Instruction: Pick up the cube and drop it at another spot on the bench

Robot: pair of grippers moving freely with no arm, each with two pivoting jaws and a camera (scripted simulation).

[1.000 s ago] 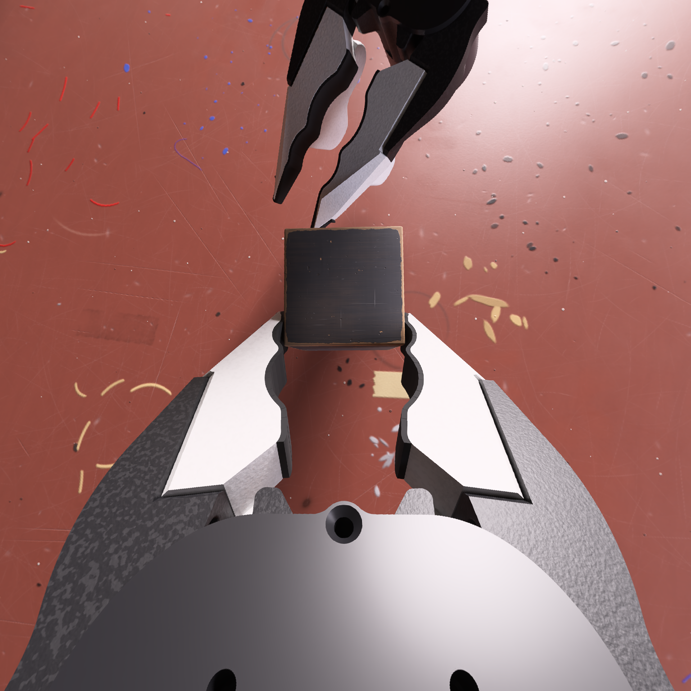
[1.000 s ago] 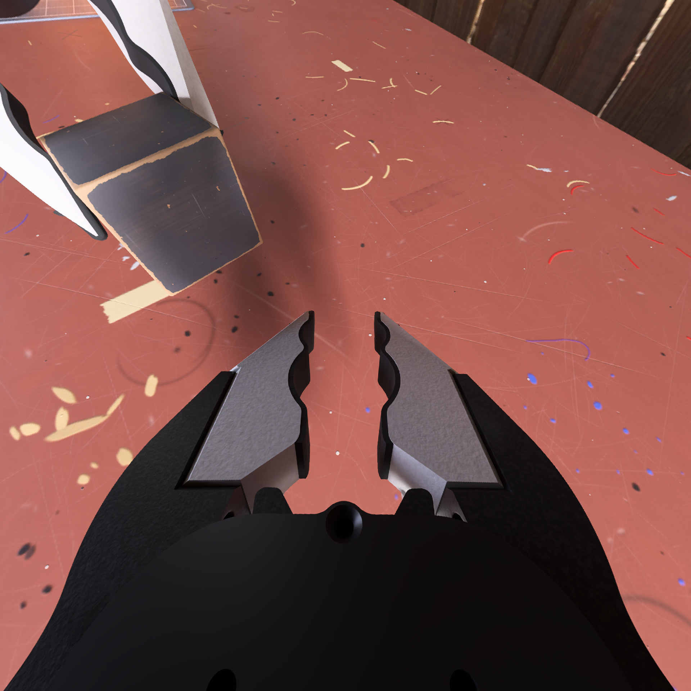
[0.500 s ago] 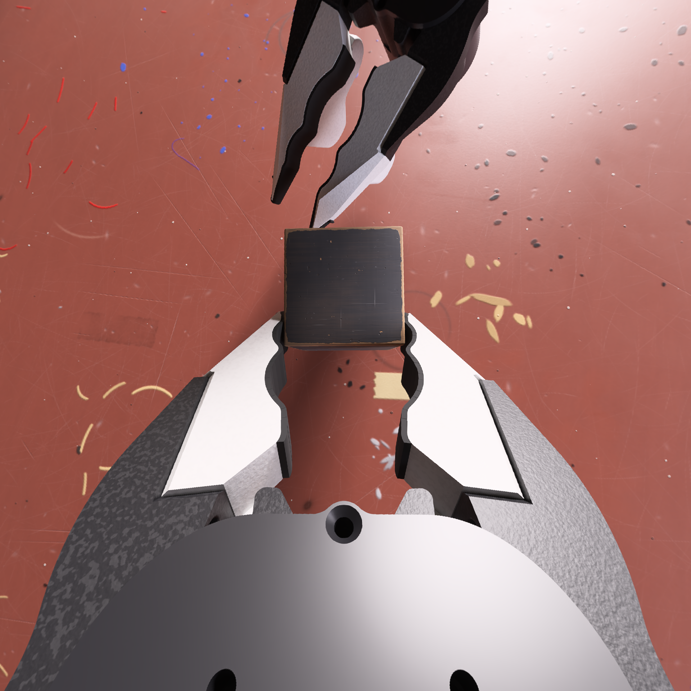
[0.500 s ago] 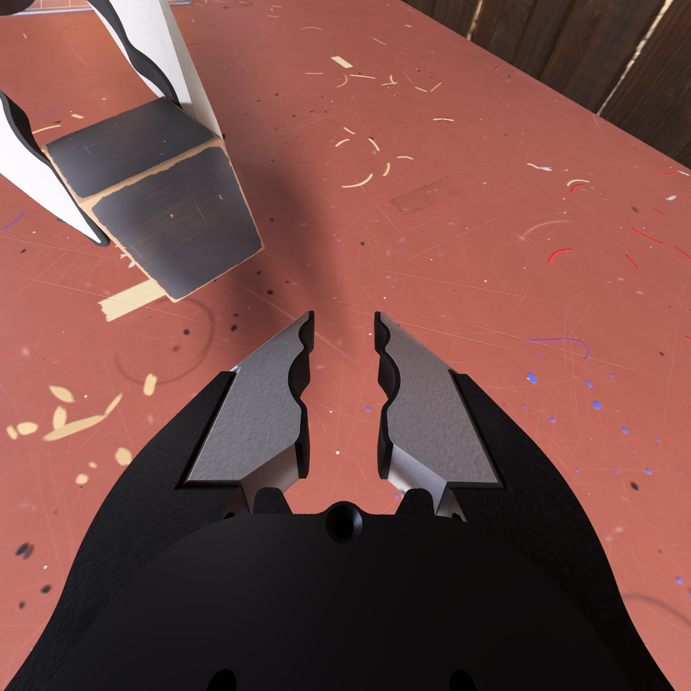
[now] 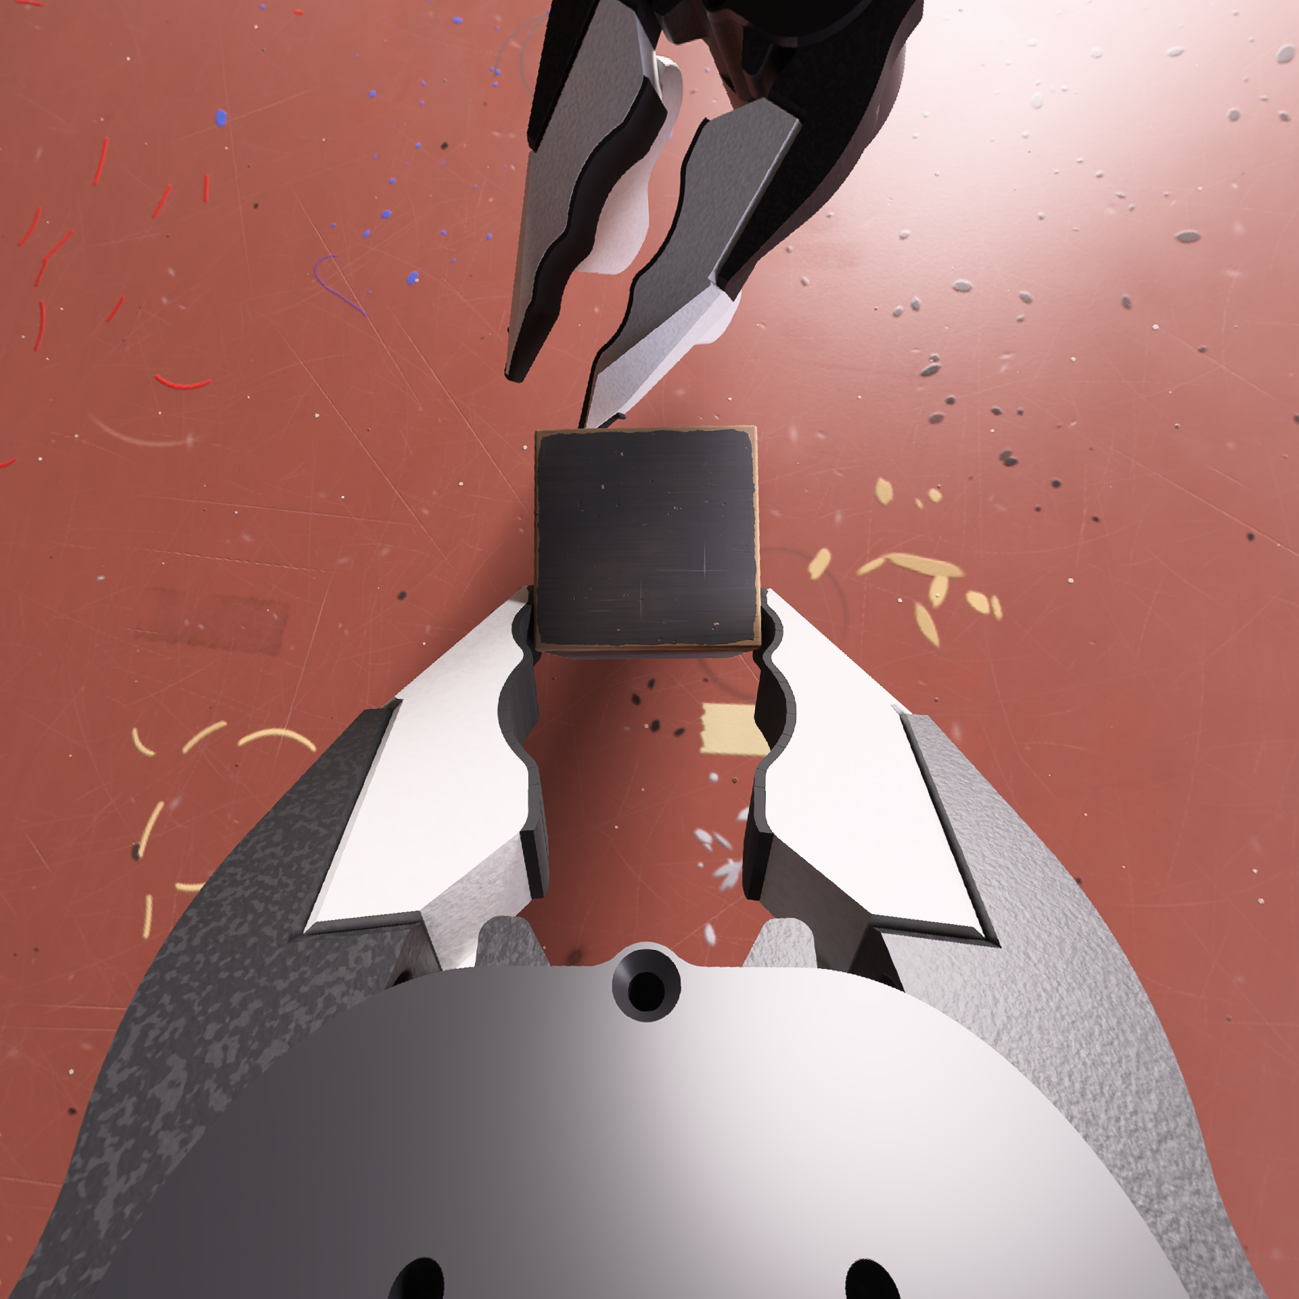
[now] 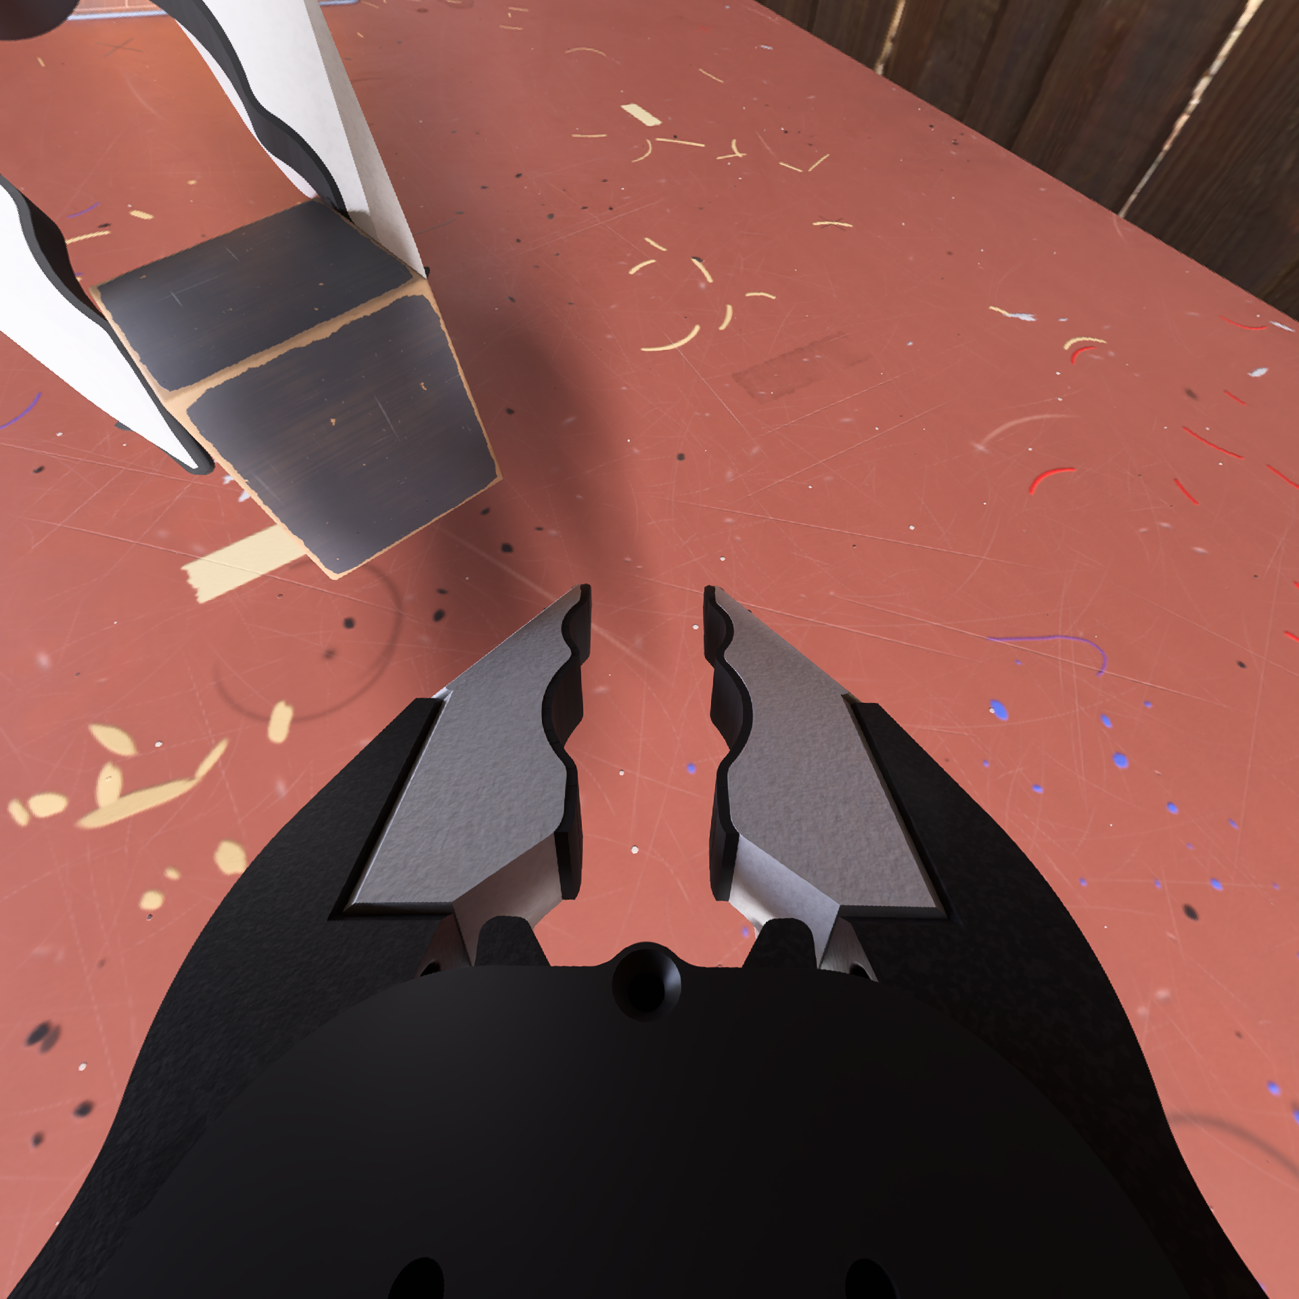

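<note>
The cube [image 5: 647, 538] is black with worn tan edges. My left gripper [image 5: 645, 604] is shut on it, its white fingertips pressed on the cube's two sides. The cube is held low over the red bench [image 5: 281, 492]; I cannot tell whether its base touches. In the right wrist view the cube [image 6: 302, 379] is at upper left between the left gripper's white fingers [image 6: 330, 105]. My right gripper [image 6: 647, 597] is open and empty, just right of the cube. It also shows in the left wrist view [image 5: 555, 393], black, just beyond the cube.
The bench top [image 6: 843, 492] is strewn with flat shavings, paint flecks and a tan tape strip [image 6: 239, 566] under the cube. A dark wooden plank wall [image 6: 1125, 105] runs along the bench's far right edge.
The left gripper with the cube has drifted slightly down and toward the right gripper in the right wrist view. Its grip is unchanged. The right gripper stays open in place.
</note>
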